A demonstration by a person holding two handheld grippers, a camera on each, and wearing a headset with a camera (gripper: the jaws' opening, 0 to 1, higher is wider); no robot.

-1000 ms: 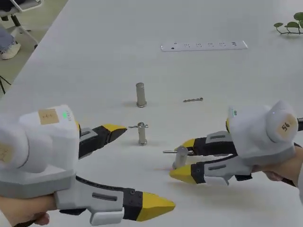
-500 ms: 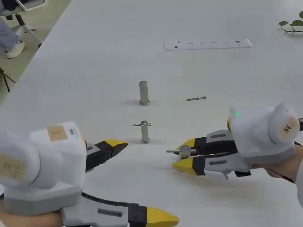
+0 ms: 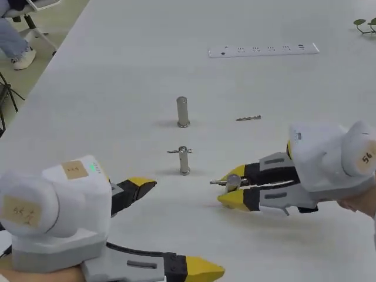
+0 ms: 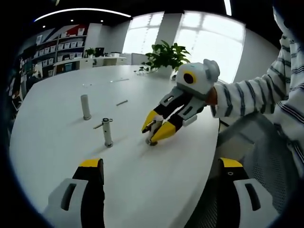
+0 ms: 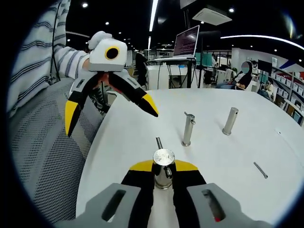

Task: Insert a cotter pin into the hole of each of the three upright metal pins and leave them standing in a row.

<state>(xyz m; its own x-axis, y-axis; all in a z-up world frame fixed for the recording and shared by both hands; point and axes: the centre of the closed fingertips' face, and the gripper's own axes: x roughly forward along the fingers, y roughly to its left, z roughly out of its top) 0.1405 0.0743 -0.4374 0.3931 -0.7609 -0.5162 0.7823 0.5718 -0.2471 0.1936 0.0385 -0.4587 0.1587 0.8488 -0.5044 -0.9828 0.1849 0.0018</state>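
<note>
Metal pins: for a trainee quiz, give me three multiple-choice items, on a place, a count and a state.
1. The loose cotter pin lies: A. in the left gripper B. through the far pin C. on the table right of the far pin.
2. Upright pins carrying a cotter pin: A. one B. two C. three.
3. The left gripper is: A. open B. shut on a pin C. shut on a cotter pin.
C: the head view shows it flat there. B: the middle pin and the near pin in the right gripper; the far pin is bare. A: its jaws stand wide apart.
</note>
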